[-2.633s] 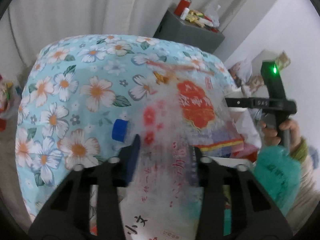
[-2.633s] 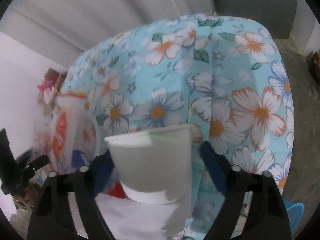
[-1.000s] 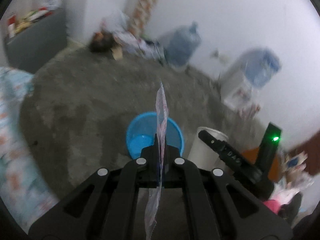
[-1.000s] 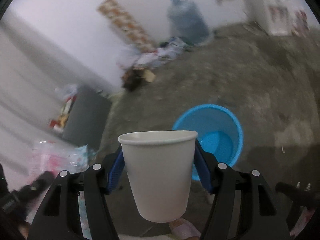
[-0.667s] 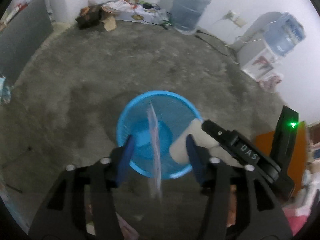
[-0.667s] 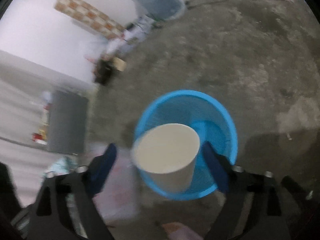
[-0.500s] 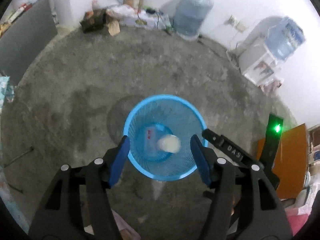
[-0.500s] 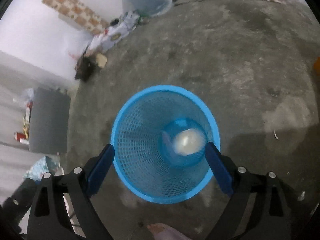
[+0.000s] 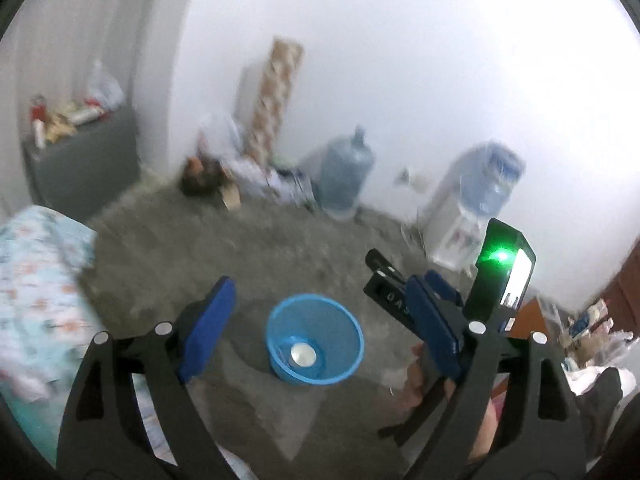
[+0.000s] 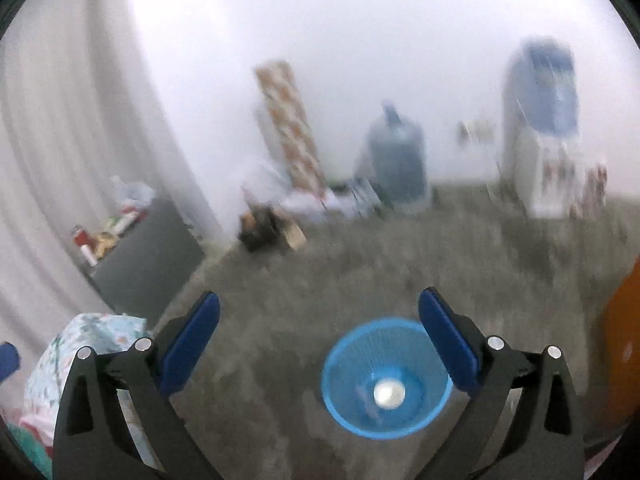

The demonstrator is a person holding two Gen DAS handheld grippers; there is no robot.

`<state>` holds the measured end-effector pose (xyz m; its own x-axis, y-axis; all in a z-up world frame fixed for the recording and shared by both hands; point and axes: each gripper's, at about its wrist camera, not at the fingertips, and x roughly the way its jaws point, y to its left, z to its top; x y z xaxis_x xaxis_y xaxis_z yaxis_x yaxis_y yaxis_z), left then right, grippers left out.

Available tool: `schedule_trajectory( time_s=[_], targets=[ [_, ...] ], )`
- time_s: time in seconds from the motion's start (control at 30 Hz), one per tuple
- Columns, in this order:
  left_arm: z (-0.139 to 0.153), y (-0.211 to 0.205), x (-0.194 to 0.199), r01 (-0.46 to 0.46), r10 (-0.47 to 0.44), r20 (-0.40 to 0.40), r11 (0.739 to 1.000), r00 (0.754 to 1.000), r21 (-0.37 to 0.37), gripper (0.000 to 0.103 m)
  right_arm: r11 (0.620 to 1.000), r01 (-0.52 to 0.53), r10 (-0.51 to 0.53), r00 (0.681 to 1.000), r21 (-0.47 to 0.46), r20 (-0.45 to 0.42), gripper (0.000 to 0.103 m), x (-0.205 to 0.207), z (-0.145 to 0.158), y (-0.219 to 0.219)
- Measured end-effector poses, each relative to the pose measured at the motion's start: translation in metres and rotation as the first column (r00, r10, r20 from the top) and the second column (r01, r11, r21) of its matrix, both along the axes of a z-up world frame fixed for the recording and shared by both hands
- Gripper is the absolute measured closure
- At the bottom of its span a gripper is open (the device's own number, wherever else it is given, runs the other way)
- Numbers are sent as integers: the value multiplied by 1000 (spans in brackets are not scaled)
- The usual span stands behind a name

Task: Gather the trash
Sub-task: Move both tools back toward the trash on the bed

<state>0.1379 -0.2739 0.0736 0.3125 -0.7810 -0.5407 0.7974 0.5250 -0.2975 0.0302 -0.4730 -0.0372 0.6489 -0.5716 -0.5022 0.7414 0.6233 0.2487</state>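
A blue mesh waste basket (image 9: pixel 344 332) stands on the grey floor, with a white paper cup (image 9: pixel 303 353) lying at its bottom. It also shows in the right wrist view (image 10: pixel 340 372), with the cup (image 10: pixel 389 393) inside. My left gripper (image 9: pixel 320 320) is open and empty, above and in front of the basket. My right gripper (image 10: pixel 320 328) is open and empty too. Its body shows in the left wrist view (image 9: pixel 404 304), to the right of the basket.
A floral tablecloth (image 9: pixel 36 280) is at the left. A grey cabinet (image 9: pixel 80 164) with clutter stands at the back left. Water jugs (image 9: pixel 346 176), a dispenser (image 9: pixel 472 208) and a rolled mat (image 9: pixel 272 100) line the far wall. An orange object (image 10: pixel 620 344) sits at the right.
Both grippers opened and dropped the plastic wrapper and the paper cup into the blue basket. Both have since lifted and tilted up, so the basket looks smaller and lower in view.
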Motion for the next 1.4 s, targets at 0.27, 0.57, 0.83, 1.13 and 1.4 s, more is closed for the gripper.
schedule_trajectory(
  time_s=[0.27, 0.57, 0.83, 1.13, 1.4],
  targets=[
    [41, 177, -15, -299, 306, 23, 941, 952, -156, 14, 962, -189, 209, 974, -199, 84, 6, 14, 63, 103],
    [35, 331, -17, -604, 614, 25, 782, 789, -154, 14, 842, -526, 532, 846, -123, 24, 6, 70, 73, 195],
    [22, 404, -12, -715, 721, -17, 684, 693, -145, 14, 715, -697, 699, 714, 64, -28, 6, 105, 66, 262],
    [7, 449, -13, -778, 784, -22, 613, 621, -138, 14, 685, -727, 728, 682, 46, -69, 6, 105, 51, 276],
    [-15, 475, -14, -785, 786, -62, 604, 615, -137, 14, 558, -798, 805, 587, 229, 84, 6, 117, 42, 272]
  ],
)
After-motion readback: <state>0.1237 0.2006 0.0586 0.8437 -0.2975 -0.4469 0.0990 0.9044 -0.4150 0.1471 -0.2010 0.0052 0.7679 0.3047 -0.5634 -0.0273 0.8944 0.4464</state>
